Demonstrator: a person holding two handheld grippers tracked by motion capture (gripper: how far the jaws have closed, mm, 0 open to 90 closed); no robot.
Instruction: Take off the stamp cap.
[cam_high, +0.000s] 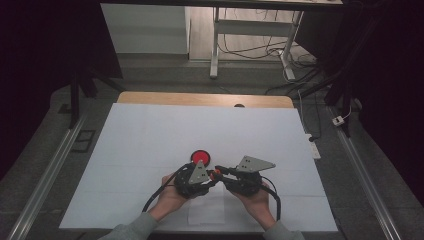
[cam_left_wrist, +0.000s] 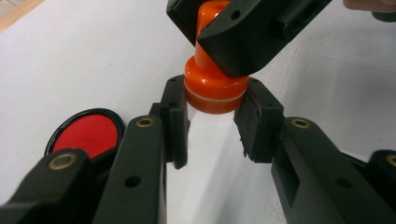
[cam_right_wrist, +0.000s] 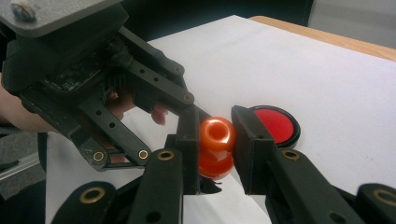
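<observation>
From the high view I can barely make out the orange stamp (cam_high: 215, 174) — it is a speck between the left gripper (cam_high: 206, 175) and the right gripper (cam_high: 218, 173), too small to show how the jaws sit on it. In the left gripper view, the right gripper (cam_left_wrist: 219, 28) covers the stamp's handle and runs off the top edge. In the right gripper view my own jaws hide the stamp's base (cam_right_wrist: 215, 166) — its underside I cannot see. The red ink pad (cam_right_wrist: 276, 124) is partly behind a jaw there, and in the left gripper view too.
</observation>
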